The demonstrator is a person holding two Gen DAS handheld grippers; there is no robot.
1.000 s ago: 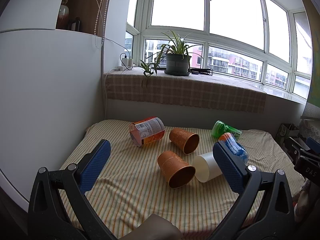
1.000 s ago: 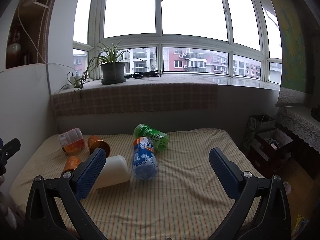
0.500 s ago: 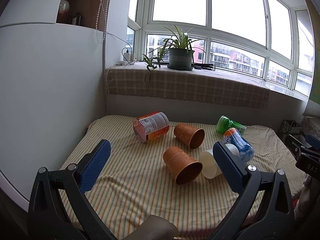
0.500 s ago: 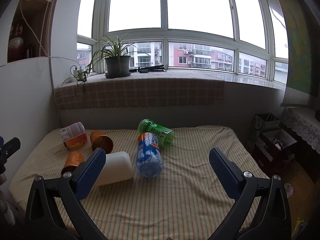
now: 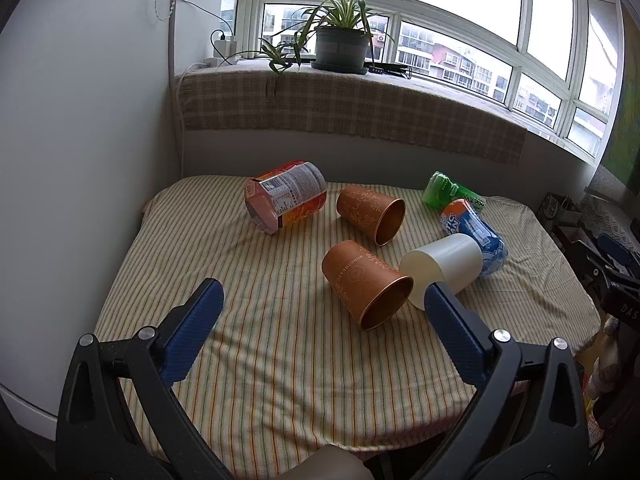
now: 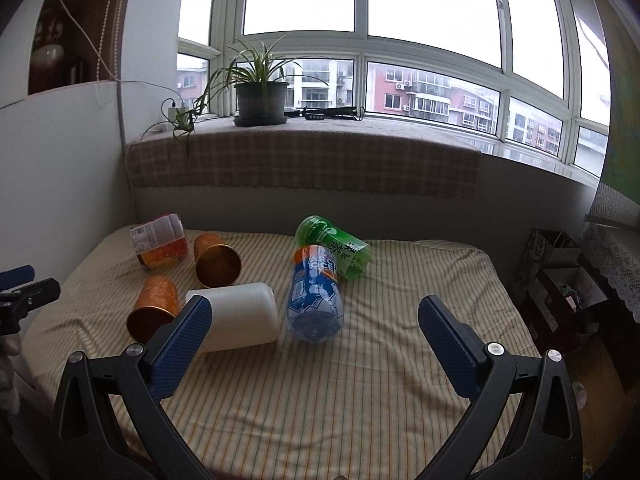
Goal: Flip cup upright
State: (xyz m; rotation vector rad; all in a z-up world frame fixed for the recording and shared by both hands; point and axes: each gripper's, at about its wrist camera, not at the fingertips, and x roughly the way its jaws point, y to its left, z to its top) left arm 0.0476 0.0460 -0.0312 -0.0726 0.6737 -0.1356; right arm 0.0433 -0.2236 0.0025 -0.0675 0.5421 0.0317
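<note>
Two orange paper cups lie on their sides on the striped cloth: a near one [image 5: 362, 282] with its mouth toward me and a far one [image 5: 370, 214]. A white cup [image 5: 444, 266] lies on its side beside the near one. In the right wrist view the same cups show at the left: the near orange one [image 6: 154, 306], the far orange one [image 6: 216, 260], the white one [image 6: 240, 316]. My left gripper [image 5: 320, 312] is open and empty, just short of the near orange cup. My right gripper [image 6: 314, 330] is open and empty above the cloth.
An orange-labelled jar [image 5: 286, 198], a blue bottle [image 5: 474, 234] and a green bottle [image 5: 450, 194] lie among the cups. A white wall [image 5: 80, 160] stands at the left. A potted plant [image 5: 340, 44] sits on the sill behind. Boxes [image 6: 560, 276] stand beyond the table's right edge.
Both grippers have moved forward toward the objects and tilted down a little, so the cups look larger and nearer. Both stay open. Nothing on the cloth has moved.
</note>
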